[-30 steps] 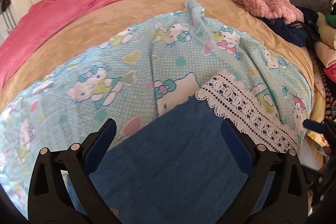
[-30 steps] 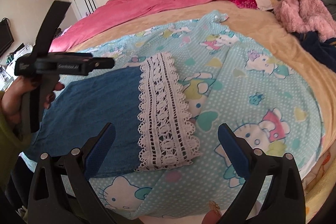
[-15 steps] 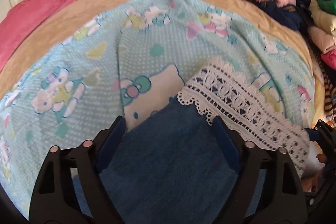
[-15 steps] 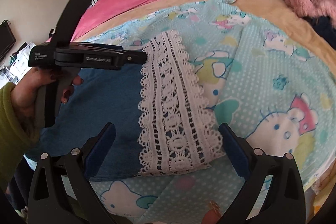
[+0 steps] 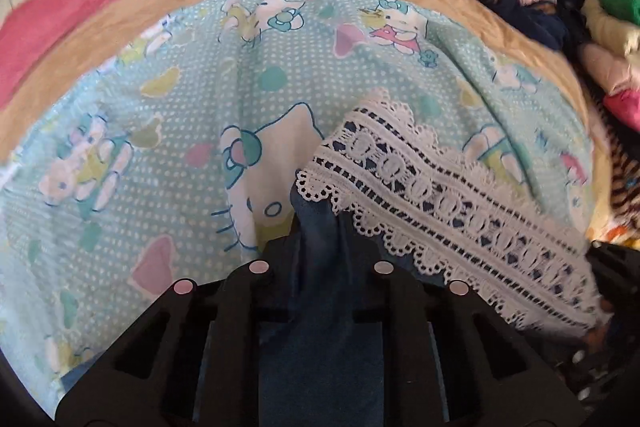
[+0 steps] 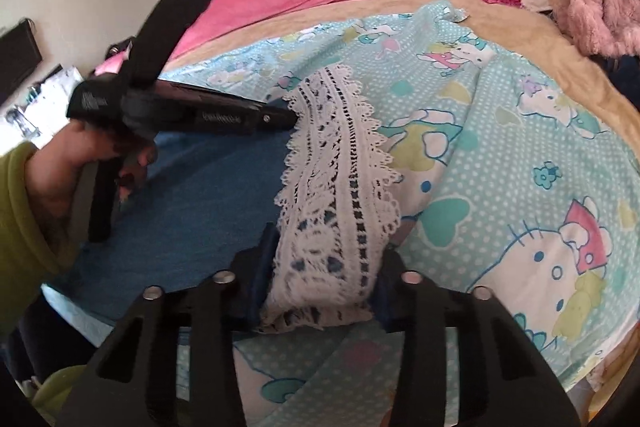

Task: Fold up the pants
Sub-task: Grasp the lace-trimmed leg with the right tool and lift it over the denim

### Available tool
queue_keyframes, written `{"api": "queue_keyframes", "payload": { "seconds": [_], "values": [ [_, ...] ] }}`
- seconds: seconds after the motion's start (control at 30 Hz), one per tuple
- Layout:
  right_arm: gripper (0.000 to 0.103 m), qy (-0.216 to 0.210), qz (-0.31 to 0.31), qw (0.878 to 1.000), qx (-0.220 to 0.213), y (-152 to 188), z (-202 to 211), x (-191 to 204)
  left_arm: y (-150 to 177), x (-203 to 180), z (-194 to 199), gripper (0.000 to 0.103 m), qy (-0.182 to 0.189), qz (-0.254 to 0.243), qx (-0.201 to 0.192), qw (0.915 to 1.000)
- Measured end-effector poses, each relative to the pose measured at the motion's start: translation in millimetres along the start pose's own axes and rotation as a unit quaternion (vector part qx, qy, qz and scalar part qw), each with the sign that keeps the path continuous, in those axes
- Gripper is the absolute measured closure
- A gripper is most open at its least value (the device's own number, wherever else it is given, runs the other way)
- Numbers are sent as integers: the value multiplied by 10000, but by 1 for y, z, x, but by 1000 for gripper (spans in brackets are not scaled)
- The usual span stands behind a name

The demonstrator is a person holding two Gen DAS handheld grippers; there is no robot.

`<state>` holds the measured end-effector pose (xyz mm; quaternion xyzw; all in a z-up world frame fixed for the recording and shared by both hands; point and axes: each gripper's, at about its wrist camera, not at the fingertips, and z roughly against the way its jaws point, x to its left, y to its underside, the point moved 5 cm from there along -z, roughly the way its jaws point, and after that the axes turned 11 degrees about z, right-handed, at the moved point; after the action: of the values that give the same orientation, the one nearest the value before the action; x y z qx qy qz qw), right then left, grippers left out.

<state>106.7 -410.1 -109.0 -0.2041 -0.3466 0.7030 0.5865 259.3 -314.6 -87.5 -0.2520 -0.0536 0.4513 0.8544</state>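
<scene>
While jaws keep closing, left gripper [image 5: 320, 227] pinches blue denim pants [image 5: 320, 339] at frame bottom-centre; right gripper [image 6: 320, 267] clamps their white lace hem [image 6: 340, 187], lower centre, on cartoon-print turquoise sheet [image 6: 500, 131].

Both claws, wide apart a second ago, are closing: the left claw [image 5: 320, 247] now pinches the pants' [image 6: 208, 195] denim, the right claw [image 6: 320, 267] their lace hem [image 6: 336, 187].

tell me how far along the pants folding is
Early. Done: the blue pants lie spread on the cartoon sheet. In hand: both claws are closing, the left claw pinching denim near the lace hem, the right claw on the lace. Left: every fold; none shows yet.
</scene>
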Motion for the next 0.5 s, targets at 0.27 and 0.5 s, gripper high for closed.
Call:
{"api": "queue_keyframes", "payload": {
  "seconds": [0.27, 0.5],
  "values": [
    [74, -289, 30, 9995, -135, -11, 10, 11, 2, 7, 20, 100, 270, 233, -200, 9992],
    [74, -503, 326, 9974, -410, -32, 28, 40, 9, 30, 48, 100, 504, 674, -475, 9953]
  ]
}}
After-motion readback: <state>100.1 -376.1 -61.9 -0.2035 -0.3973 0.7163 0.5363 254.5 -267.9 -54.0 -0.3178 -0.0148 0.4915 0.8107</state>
